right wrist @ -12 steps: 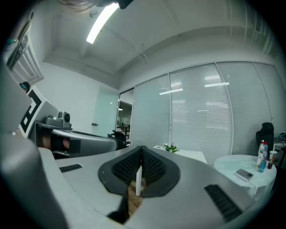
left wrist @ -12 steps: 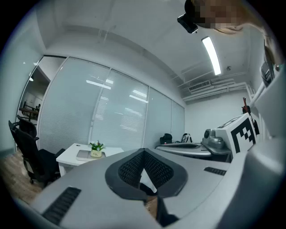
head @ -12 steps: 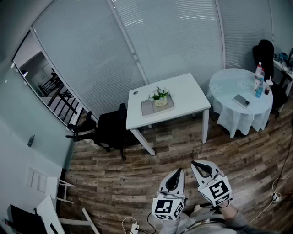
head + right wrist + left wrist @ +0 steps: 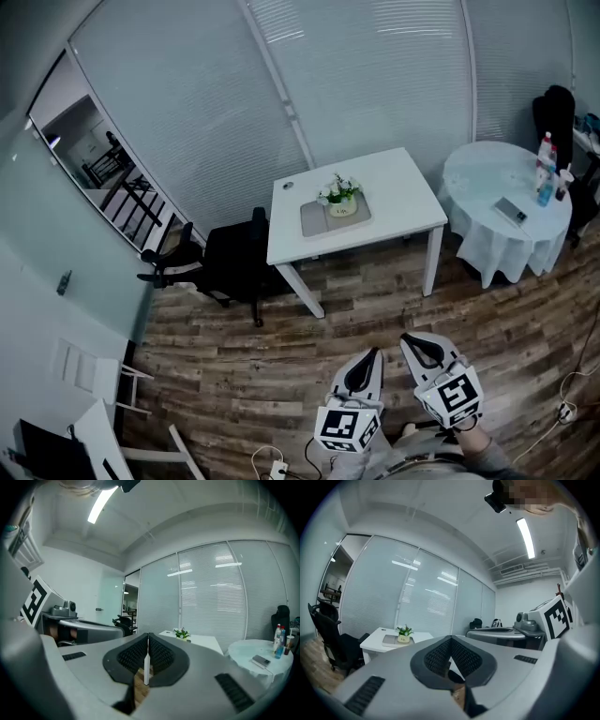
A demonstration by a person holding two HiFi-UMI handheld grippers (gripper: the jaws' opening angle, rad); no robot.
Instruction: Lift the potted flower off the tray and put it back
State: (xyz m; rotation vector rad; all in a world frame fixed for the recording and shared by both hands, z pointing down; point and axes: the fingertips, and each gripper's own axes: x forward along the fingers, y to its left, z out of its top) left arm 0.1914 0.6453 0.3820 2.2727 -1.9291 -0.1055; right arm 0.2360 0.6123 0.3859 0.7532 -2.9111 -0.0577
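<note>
Flower (image 4: 339,190) in small pale pot stands on flat grey rectangular tray (image 4: 315,221), on far white table (image 4: 398,192). Left gripper (image 4: 373,354) and right gripper (image 4: 406,338), near: ribbed dark jaws pressed together, empty.

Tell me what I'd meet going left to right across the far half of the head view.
In order: black office chair → potted flower → round table under a white cloth.

- we can read no word or number anywhere.
- the pot (image 4: 404,639) has a small dark mark on its front, too small for us to read.
- the cubes (image 4: 345,427) on the left gripper (image 4: 372,356) and right gripper (image 4: 410,341) bear black-and-white square markers, no letters.
- the bottle (image 4: 545,153) label is too small to read.
</note>
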